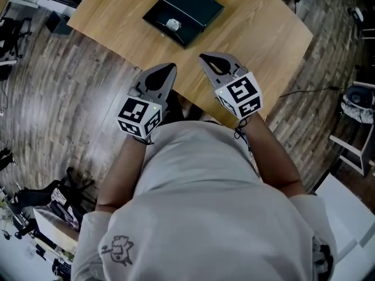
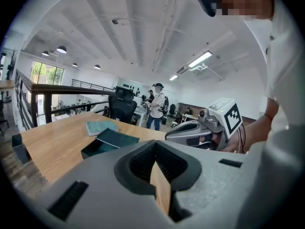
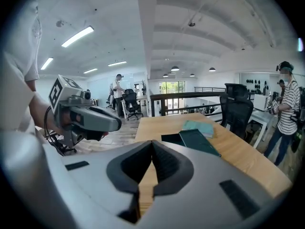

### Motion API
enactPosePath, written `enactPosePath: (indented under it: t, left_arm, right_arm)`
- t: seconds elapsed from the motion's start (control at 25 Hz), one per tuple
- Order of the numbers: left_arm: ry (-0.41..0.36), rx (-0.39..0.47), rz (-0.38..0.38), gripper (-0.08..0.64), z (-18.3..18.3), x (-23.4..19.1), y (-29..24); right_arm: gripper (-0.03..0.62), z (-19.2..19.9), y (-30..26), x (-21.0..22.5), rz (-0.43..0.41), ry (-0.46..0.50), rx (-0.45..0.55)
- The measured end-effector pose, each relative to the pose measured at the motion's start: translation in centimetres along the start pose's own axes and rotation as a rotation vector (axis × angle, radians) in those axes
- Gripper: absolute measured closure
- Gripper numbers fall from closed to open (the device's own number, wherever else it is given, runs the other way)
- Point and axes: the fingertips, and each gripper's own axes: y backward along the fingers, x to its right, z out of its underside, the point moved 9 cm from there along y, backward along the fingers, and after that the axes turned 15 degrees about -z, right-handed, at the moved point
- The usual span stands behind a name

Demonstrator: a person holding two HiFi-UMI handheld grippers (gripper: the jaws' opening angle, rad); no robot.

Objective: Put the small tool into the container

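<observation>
On the wooden table [image 1: 252, 34] lies a dark green container [image 1: 184, 12], its tray open next to its lid. A small pale tool [image 1: 173, 24] rests inside the tray. Both grippers hover side by side over the table's near edge, well short of the container. My left gripper [image 1: 170, 68] is shut with nothing between its jaws. My right gripper [image 1: 202, 57] is also shut and empty. In the left gripper view the container [image 2: 107, 142] sits ahead of the jaws [image 2: 155, 162]. The right gripper view shows it [image 3: 193, 141] ahead and to the right of the jaws [image 3: 151, 163].
A teal booklet [image 2: 97, 127] lies on the table beyond the container. A black office chair [image 3: 237, 109] and a standing person [image 3: 286, 109] are at the table's far side. A railing [image 2: 43, 99] runs along one side. A cable [image 1: 310, 90] crosses the floor at right.
</observation>
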Motion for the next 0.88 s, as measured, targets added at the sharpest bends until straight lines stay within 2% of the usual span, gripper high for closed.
enactPosePath:
  t: [0.44, 0.68, 0.88]
  left_arm:
    - [-0.035, 0.063, -0.056, 0.555, -0.5, 3.0, 3.4]
    - [-0.044, 0.077, -0.109, 0.555, -0.3, 3.8, 7.3]
    - [-0.058, 0.099, -0.14, 0.555, -0.5, 3.7, 11.0]
  right_arm:
    - [0.586, -0.2, 3.7, -3.0, -0.026, 0.068, 0.052]
    - [0.586, -0.8, 5.0, -5.9, -0.067, 0.122, 0.092]
    - [0.586, -1.4, 5.8, -8.1, -0.064, 0.136, 0.137]
